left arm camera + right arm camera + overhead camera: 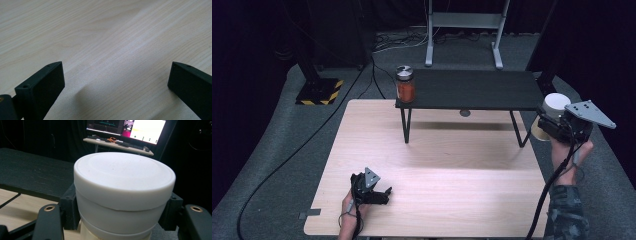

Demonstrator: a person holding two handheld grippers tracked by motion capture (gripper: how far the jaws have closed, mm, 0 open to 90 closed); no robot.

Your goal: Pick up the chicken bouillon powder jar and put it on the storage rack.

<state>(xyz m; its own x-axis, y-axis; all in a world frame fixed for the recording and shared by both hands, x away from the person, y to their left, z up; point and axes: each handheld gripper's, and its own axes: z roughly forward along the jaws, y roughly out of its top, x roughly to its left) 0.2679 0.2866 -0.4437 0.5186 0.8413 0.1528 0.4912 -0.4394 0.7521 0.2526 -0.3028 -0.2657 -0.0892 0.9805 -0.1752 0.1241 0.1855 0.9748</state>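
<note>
Light wooden counter (432, 165), the largest surface: my left tongs (379, 194) rest low on its near left part, jaws spread wide and released, with bare wood grain between them in the left gripper view. Black low shelf on thin legs (472, 90), standing at the far edge of the counter: its top is bare except for a glass jar of red-orange contents with a metal lid (405, 84), upright on the far left end. White round container with a broad white lid and a cream-coloured base (123, 195): clenched upright in my right tongs (122, 207), the jaws pressing its sides below the lid. In the high view this container (553, 107) is held in the air off the right end of the shelf, near its corner and touching no surface.

Progress, as I judge it: the pick-up is done and the carry is under way. What is left is the placing, most likely on the shelf top, which has plenty of free room to the right of the jar, followed by opening my right tongs.
</note>
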